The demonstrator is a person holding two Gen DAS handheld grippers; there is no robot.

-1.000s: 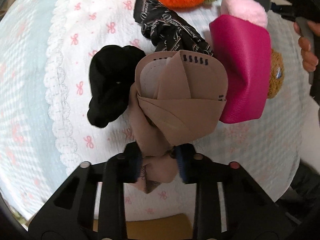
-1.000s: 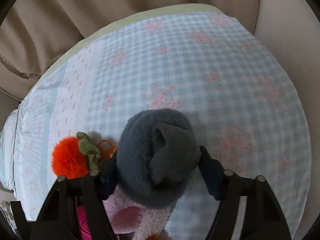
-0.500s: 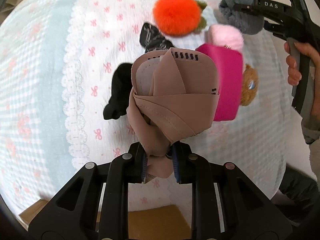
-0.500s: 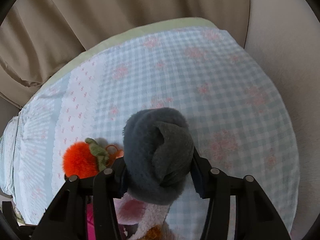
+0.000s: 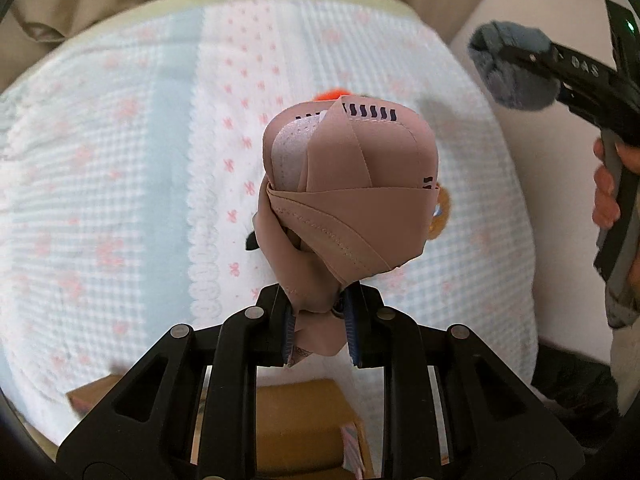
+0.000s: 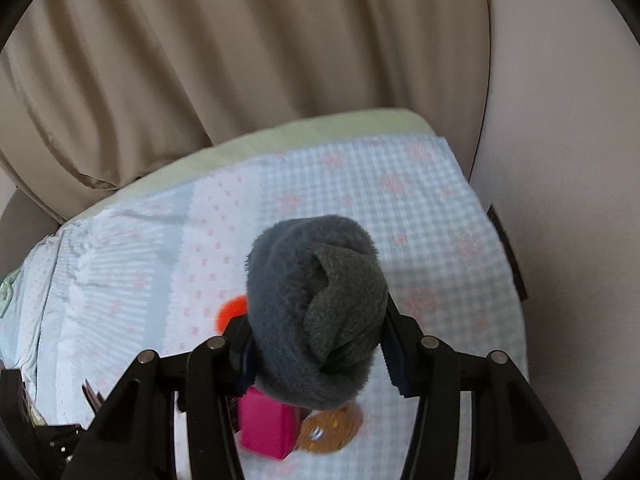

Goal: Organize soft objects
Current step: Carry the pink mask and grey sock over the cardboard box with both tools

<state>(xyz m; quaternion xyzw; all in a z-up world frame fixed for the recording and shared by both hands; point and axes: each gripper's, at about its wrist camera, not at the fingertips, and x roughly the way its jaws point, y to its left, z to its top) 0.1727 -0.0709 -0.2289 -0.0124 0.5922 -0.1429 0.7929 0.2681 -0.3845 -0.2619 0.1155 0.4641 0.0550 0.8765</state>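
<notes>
left wrist view: left gripper (image 5: 320,320) was clamped on the lower tail of a folded tan cloth (image 5: 352,196), held up above the blue and pink bedspread (image 5: 120,168). an orange pompom (image 5: 334,94) peeked out just behind the cloth. at upper right the right gripper (image 5: 516,60) carried a grey fuzzy sock (image 5: 508,84).

right wrist view: right gripper (image 6: 316,354) was closed around the rolled grey fuzzy sock (image 6: 316,312), raised over the bedspread (image 6: 360,184). below it lay a pink pouch (image 6: 266,430) touching a brown bear toy (image 6: 330,430).
</notes>
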